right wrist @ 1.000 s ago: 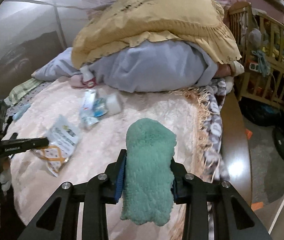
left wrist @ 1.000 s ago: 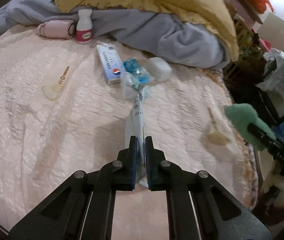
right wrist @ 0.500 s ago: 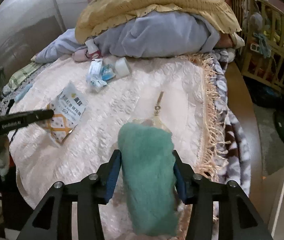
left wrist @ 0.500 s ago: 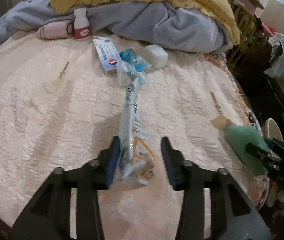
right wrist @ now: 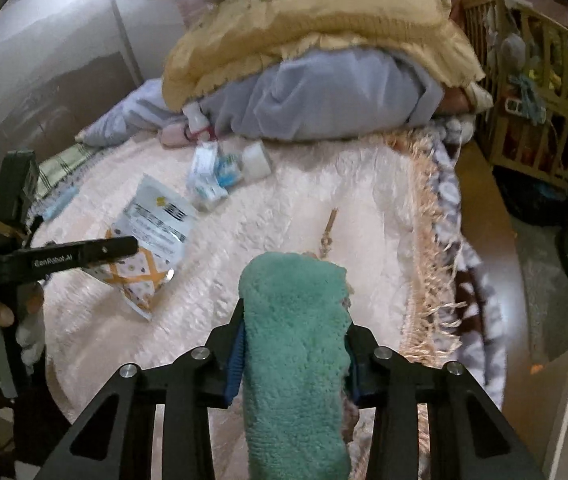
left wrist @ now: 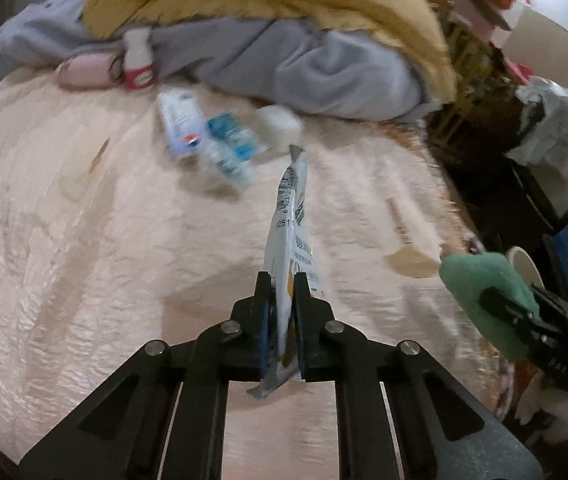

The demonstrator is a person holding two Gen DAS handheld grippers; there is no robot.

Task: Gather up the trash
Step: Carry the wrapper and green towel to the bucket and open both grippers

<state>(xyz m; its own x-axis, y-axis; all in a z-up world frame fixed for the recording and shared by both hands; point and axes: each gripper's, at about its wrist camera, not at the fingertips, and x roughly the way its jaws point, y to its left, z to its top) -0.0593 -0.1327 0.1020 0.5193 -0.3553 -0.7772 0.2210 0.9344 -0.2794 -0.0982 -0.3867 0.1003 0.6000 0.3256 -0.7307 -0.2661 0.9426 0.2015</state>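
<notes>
Reclosed since half a sec ago — my left gripper (left wrist: 282, 280) pinches the snack wrapper (left wrist: 290, 216) edge-on above the bedspread (left wrist: 83, 240); right gripper (right wrist: 294, 312) has just tightened, clamping the green cloth (right wrist: 296, 344).

Motion blur smears the print on the small packets (left wrist: 211, 140) near the grey bedding (left wrist: 324, 68), the green cloth (right wrist: 296, 364) runs past the bottom edge, and its bulk hides the right gripper's inner pads.
</notes>
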